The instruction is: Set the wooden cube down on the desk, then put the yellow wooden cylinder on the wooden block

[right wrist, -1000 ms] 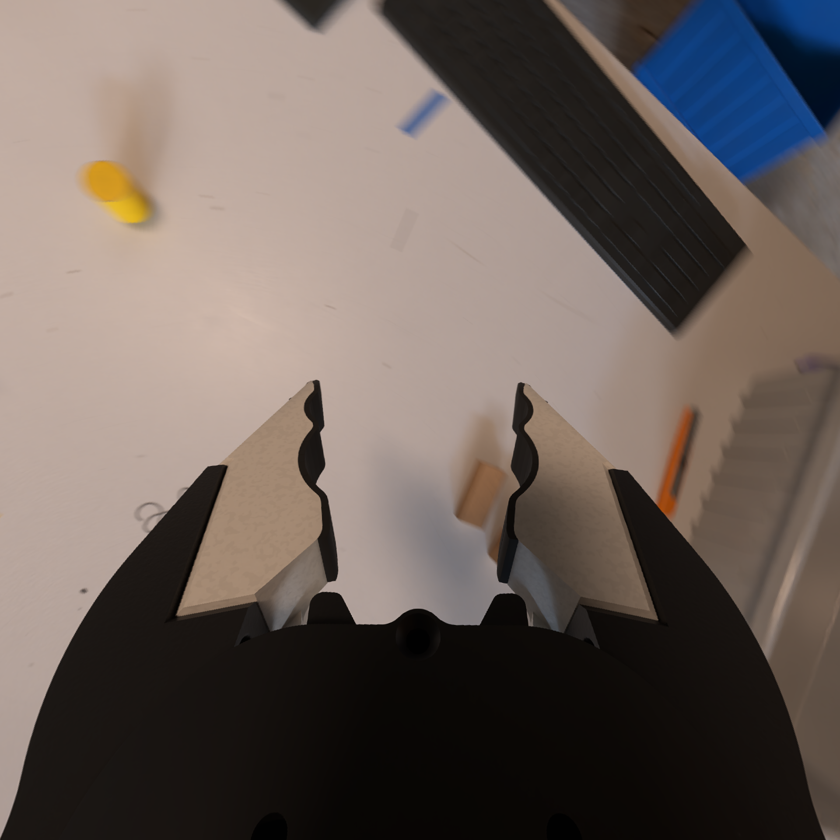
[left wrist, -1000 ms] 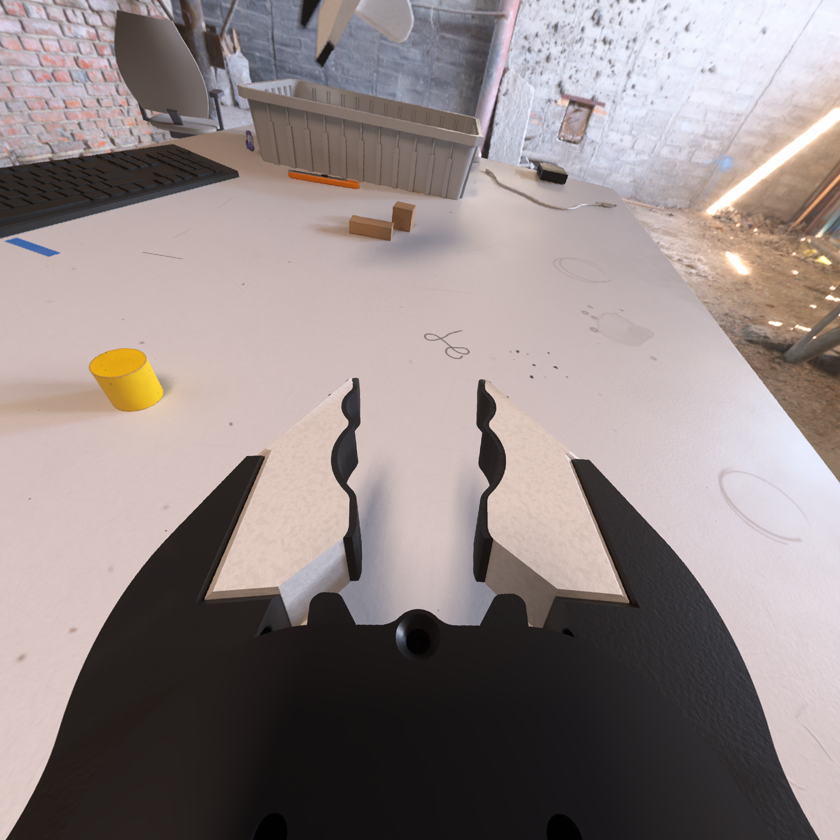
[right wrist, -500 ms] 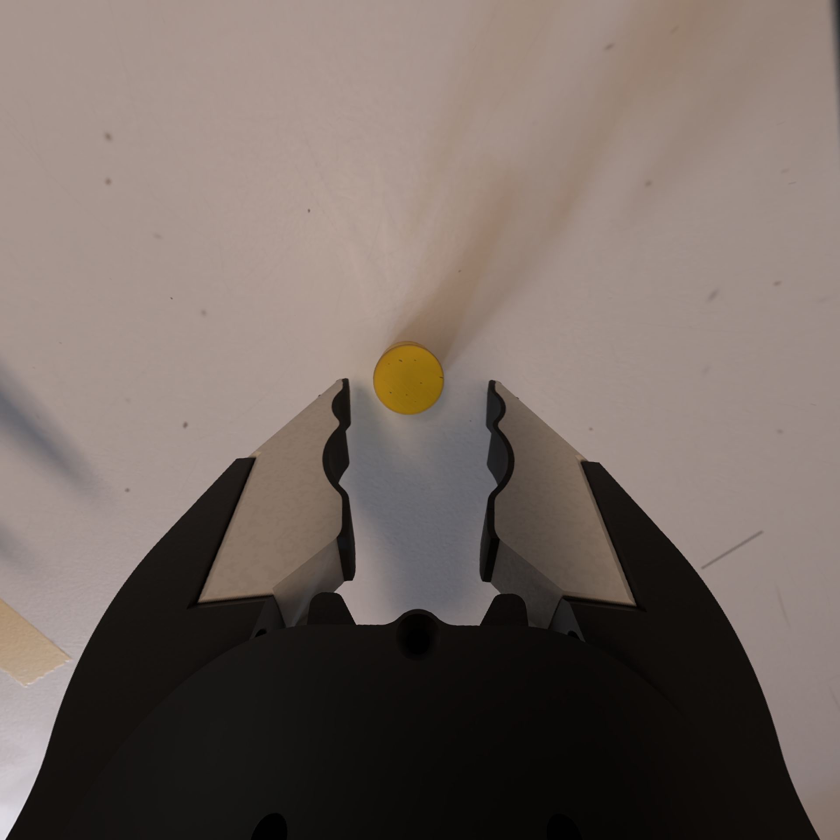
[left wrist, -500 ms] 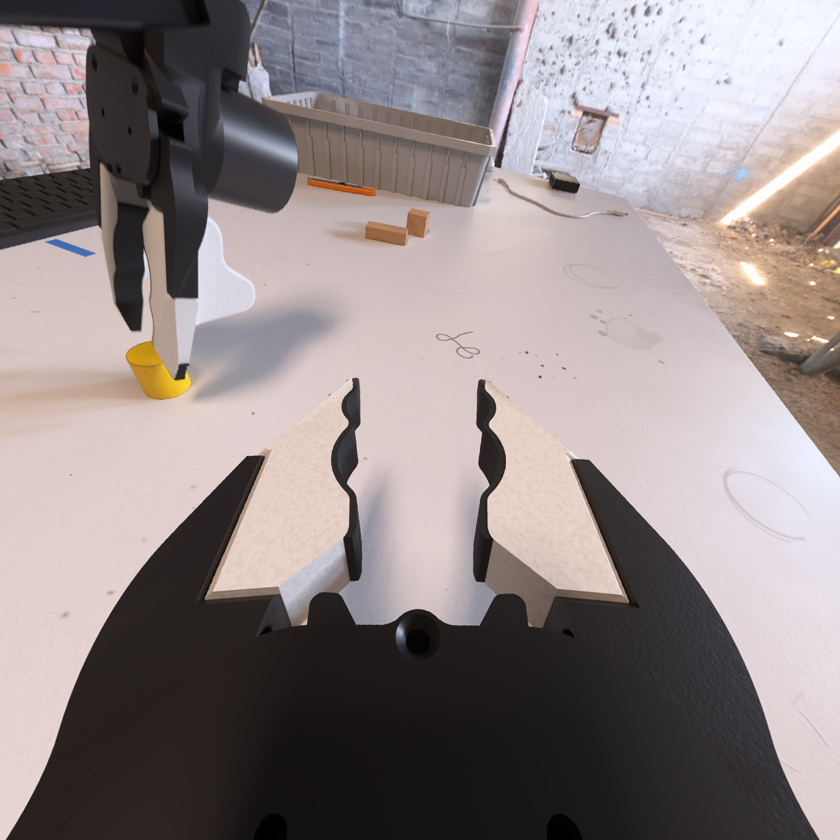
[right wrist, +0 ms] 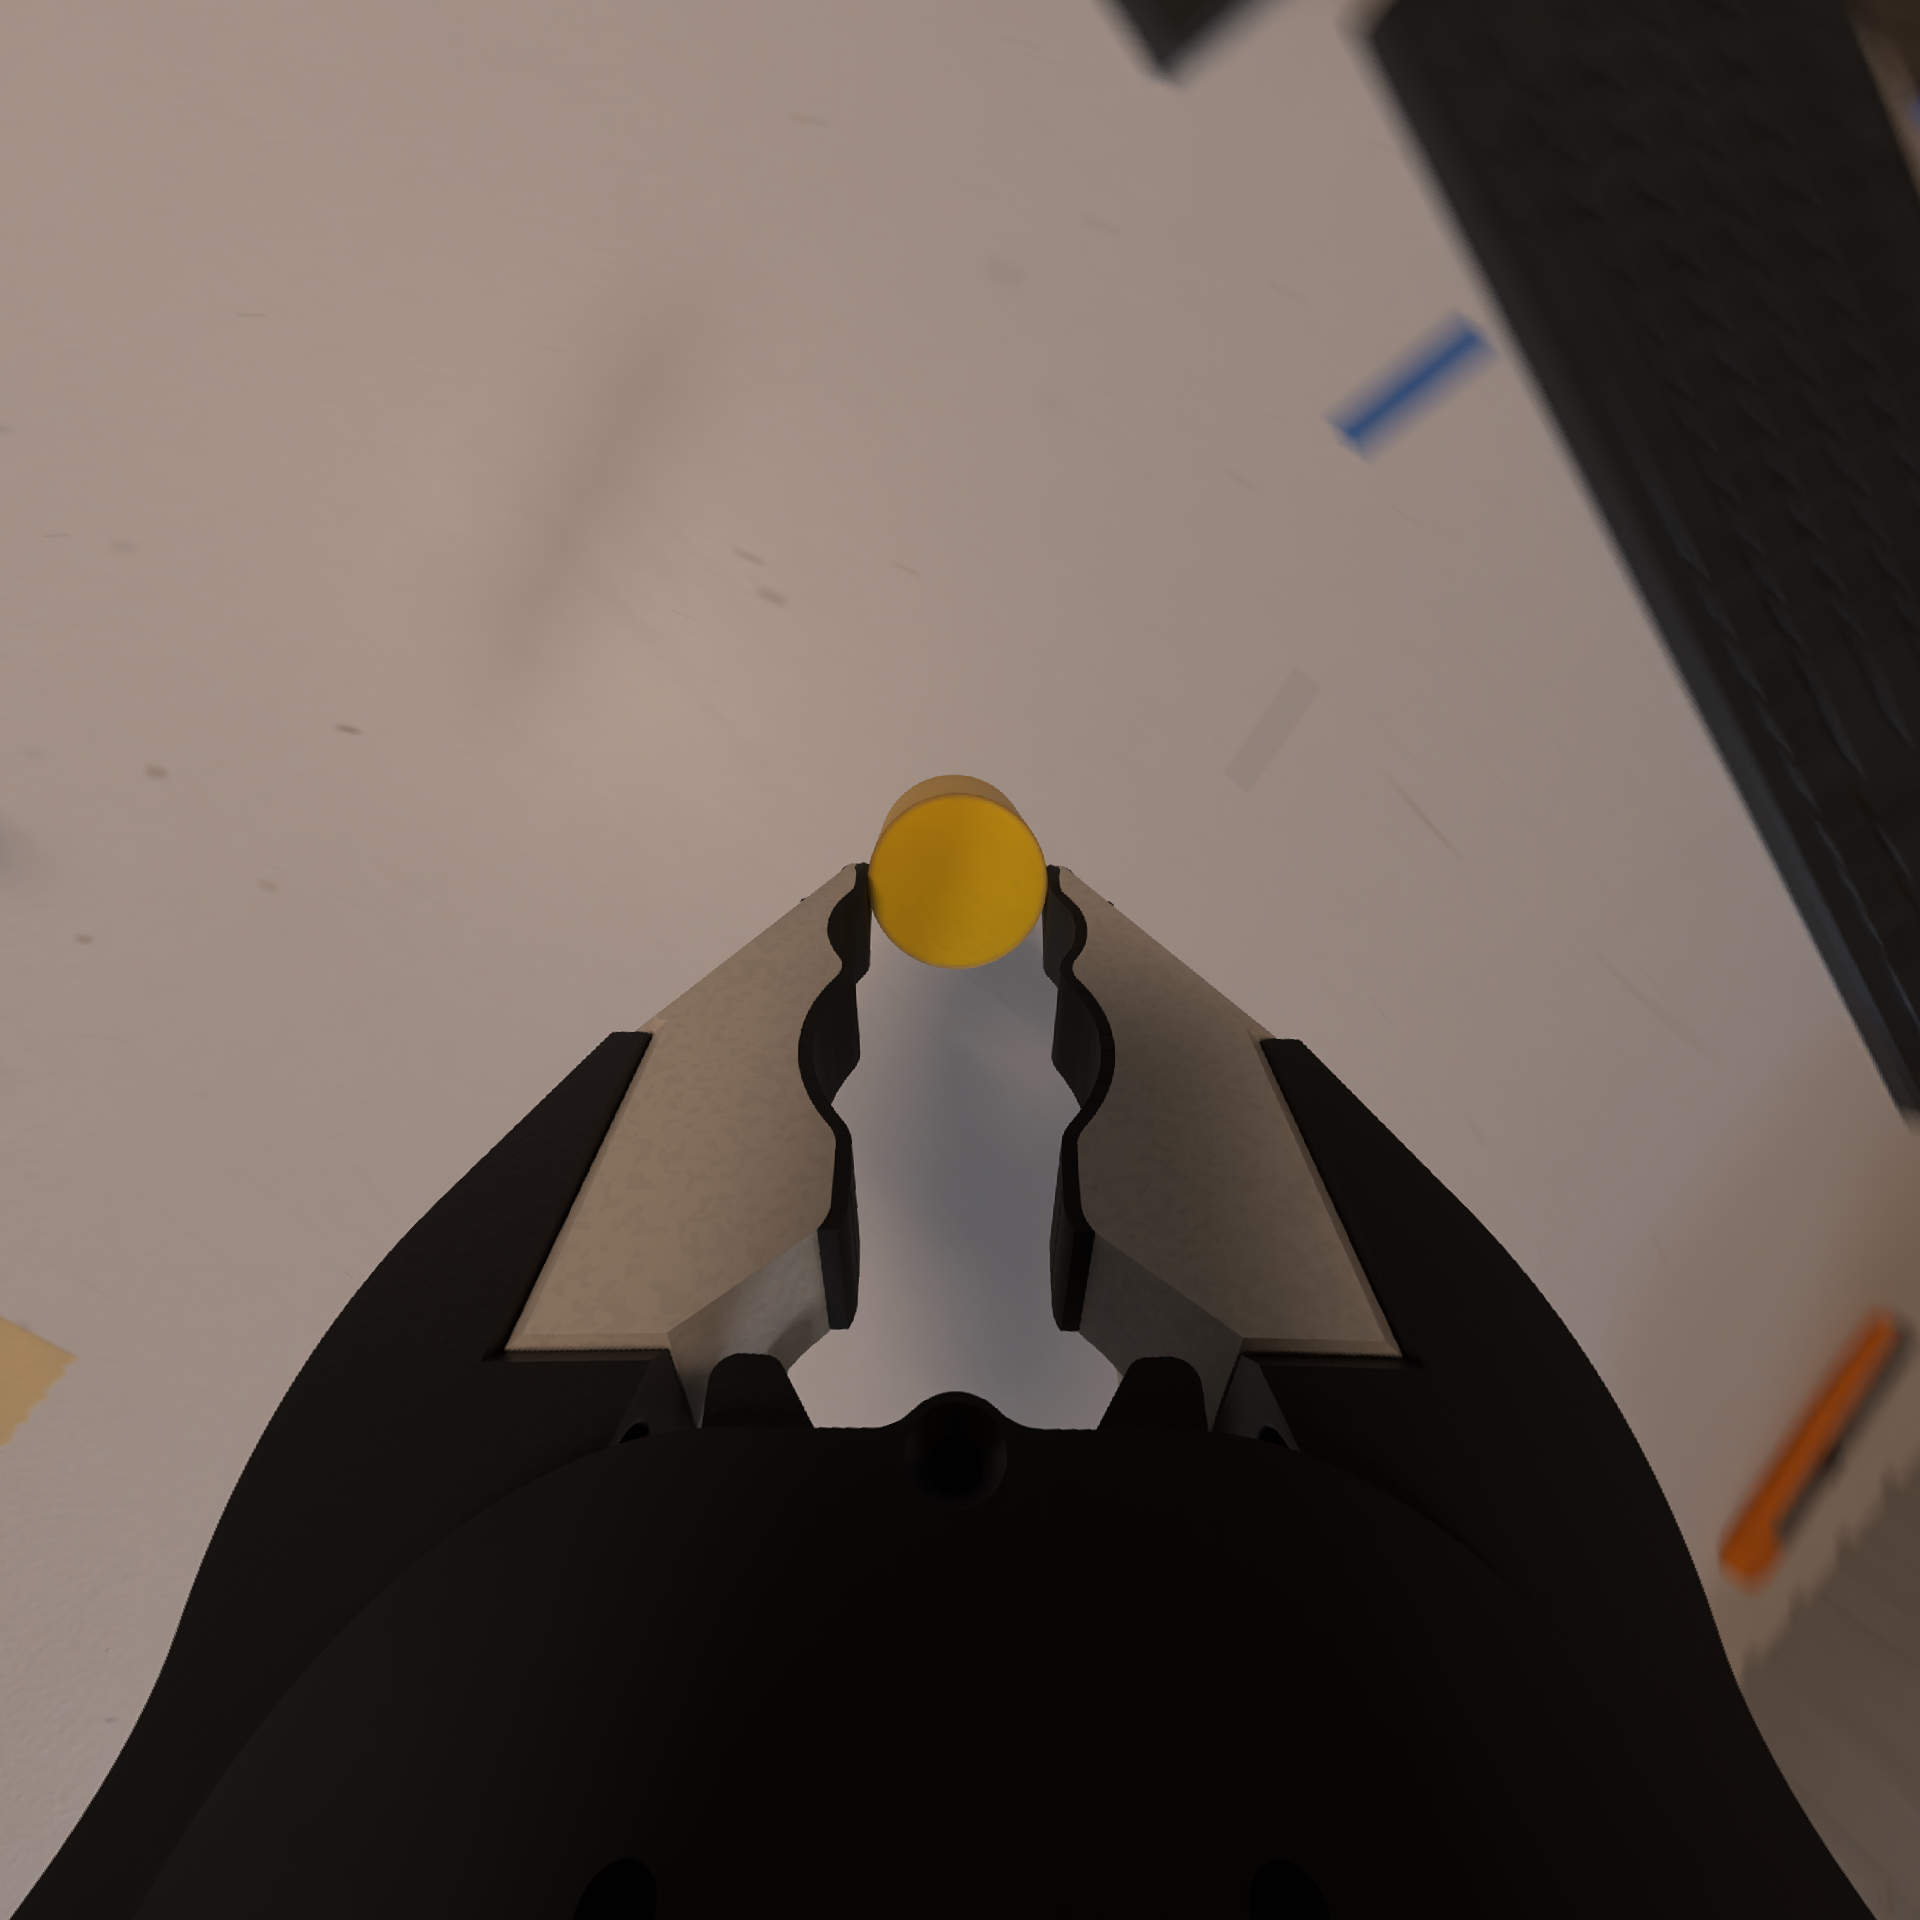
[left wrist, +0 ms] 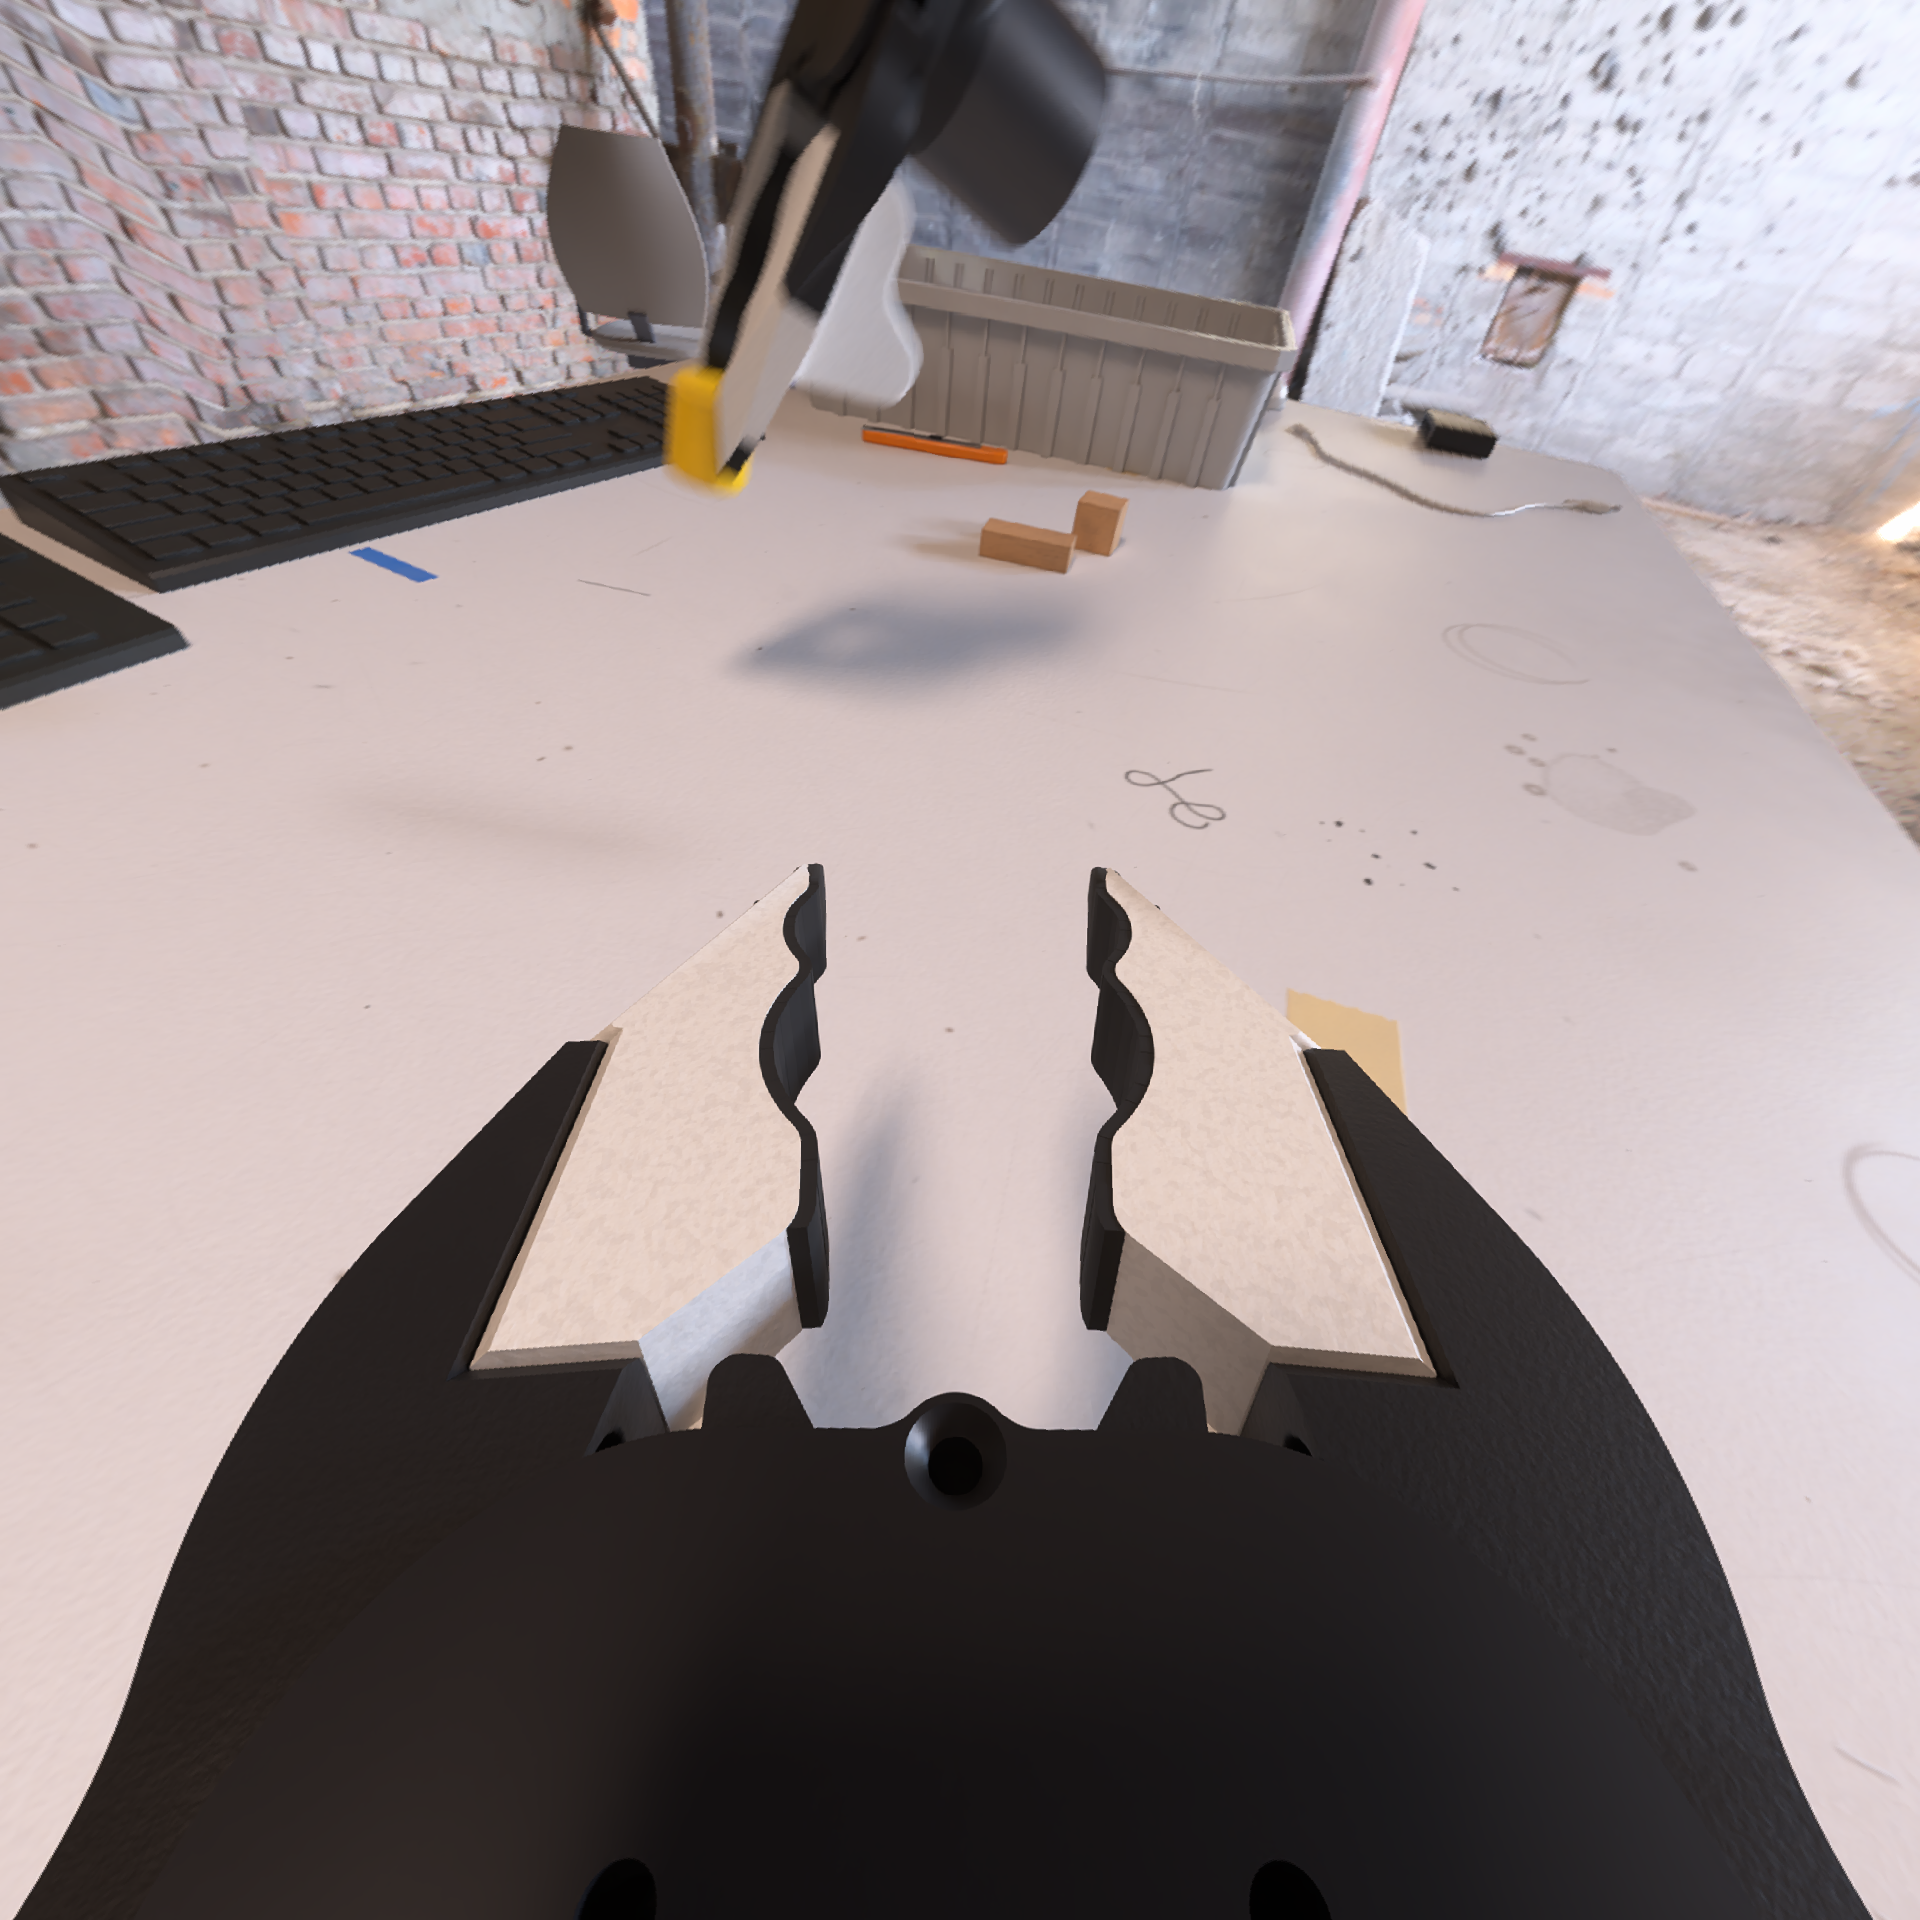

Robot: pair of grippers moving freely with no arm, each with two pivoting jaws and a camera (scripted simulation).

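Note:
My right gripper (right wrist: 957, 888) is shut on the yellow wooden cylinder (right wrist: 957, 894) at its fingertips and holds it in the air above the desk. In the left wrist view the right gripper (left wrist: 727, 436) hangs high at the back with the cylinder (left wrist: 694, 424) in its tips. The wooden block (left wrist: 1025, 543) lies flat on the desk at the back, and the small wooden cube (left wrist: 1101, 521) stands right beside its right end. My left gripper (left wrist: 954, 883) is open and empty, low over the desk (left wrist: 520, 935) near its front.
A black keyboard (left wrist: 343, 483) lies at the back left; it also shows in the right wrist view (right wrist: 1704, 436). A grey bin (left wrist: 1091, 364) stands at the back with an orange tool (left wrist: 933, 444) before it. A cable (left wrist: 1434, 499) and a blue tape strip (left wrist: 393, 564) lie on the desk.
My right gripper closed on the yellow cylinder, lifted it off the desk and carried it up and toward the back. My left gripper stayed open and turned slightly left.

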